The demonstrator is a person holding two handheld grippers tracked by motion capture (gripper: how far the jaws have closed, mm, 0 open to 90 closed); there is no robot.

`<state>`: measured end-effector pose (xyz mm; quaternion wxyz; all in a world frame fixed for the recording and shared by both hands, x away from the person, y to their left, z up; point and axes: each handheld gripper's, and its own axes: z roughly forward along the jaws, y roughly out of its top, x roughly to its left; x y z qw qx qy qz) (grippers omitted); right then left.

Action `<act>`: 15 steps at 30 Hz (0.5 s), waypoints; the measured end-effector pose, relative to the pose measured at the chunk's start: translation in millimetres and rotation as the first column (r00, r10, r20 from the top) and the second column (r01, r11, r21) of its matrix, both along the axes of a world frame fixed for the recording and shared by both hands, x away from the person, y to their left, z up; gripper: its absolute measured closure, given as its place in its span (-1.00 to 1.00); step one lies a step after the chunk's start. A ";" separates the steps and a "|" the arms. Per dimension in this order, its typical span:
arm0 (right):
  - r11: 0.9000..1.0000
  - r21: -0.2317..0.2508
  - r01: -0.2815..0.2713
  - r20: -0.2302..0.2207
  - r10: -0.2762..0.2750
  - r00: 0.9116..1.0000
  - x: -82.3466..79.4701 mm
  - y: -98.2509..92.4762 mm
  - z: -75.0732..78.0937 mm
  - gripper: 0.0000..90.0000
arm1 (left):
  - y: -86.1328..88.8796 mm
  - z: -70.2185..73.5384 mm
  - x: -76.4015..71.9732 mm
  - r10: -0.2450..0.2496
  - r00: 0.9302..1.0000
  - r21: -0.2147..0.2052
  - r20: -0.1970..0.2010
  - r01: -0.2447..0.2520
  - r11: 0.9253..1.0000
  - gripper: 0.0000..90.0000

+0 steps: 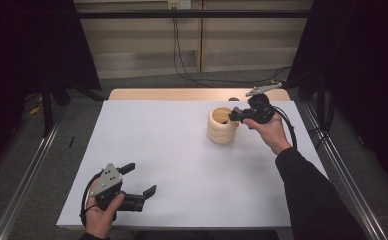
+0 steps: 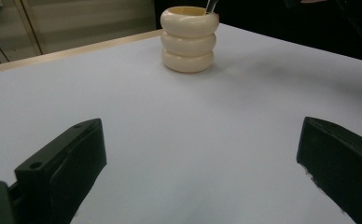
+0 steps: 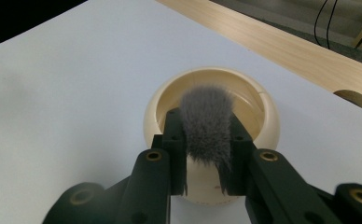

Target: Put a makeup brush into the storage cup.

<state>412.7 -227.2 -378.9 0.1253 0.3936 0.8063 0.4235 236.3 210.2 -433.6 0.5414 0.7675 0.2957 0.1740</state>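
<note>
A cream pot [image 1: 221, 127] made of three stacked rings stands upright at the back right of the white table [image 1: 182, 165]. My right gripper [image 1: 233, 116] is at its rim, shut on a brush with grey bristles [image 3: 206, 123]. In the right gripper view the bristles sit between the jaws over the pot's opening [image 3: 158, 109]. My left gripper [image 1: 142, 178] rests near the front left edge, open and holding nothing. In the left gripper view its jaws stand wide apart around bare table [image 2: 200, 140], and the pot [image 2: 188, 42] lies far ahead with a thin silvery part [image 2: 211, 5] at its rim.
A wooden strip [image 1: 182, 94] runs along the table's back edge, with a round hole [image 3: 354, 99] in it near the pot. Metal rails [image 1: 29, 165] flank the table. Cables [image 1: 182, 60] lie on the floor behind.
</note>
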 end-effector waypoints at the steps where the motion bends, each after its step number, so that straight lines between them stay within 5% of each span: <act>1: 1.000 0.004 -0.003 -0.003 0.003 1.000 0.2 0.0 -0.1 0.65 | 0.0 0.0 0.2 0.002 1.000 0.005 0.001 -0.002 1.000 -0.97; 8: 1.000 0.010 -0.001 0.006 0.001 1.000 -1.0 -3.2 0.0 0.55 | 0.1 0.0 0.5 0.003 1.000 0.005 -0.001 -0.003 1.000 -0.97; 15: 0.999 0.032 0.009 0.029 -0.010 1.000 -6.4 -5.8 1.0 0.19 | -1.7 0.1 2.0 -0.002 1.000 0.007 0.001 0.002 1.000 -0.97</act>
